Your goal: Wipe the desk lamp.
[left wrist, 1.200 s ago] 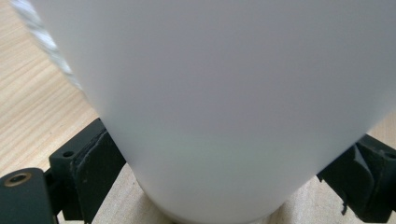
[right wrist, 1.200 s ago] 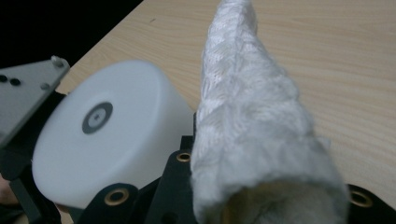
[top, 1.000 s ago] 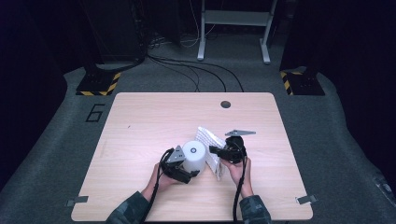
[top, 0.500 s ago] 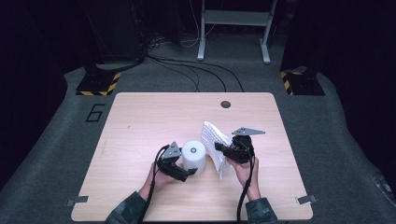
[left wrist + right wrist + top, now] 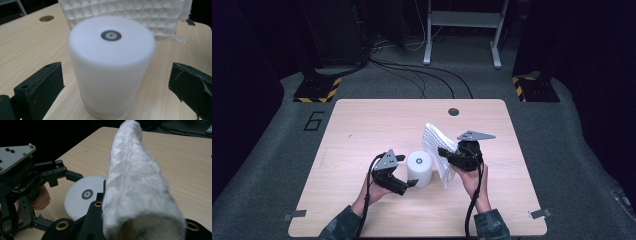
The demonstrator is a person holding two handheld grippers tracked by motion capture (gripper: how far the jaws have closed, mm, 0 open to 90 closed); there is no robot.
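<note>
1. The white cylinder stands upright on the table, between the left gripper's spread jaws, untouched.
2. The right gripper clamps the white cloth, lifted just beside the cylinder.

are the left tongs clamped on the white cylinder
No, in the left gripper view the left tongs stand wide open, with gaps between both jaws and the white plastic cylinder.

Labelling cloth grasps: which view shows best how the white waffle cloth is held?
The right gripper view: the white waffle cloth rises from between that gripper's shut fingers. The high view shows the cloth lifted off the table by the right gripper, small. The left gripper view shows its weave behind the white cylinder.
</note>
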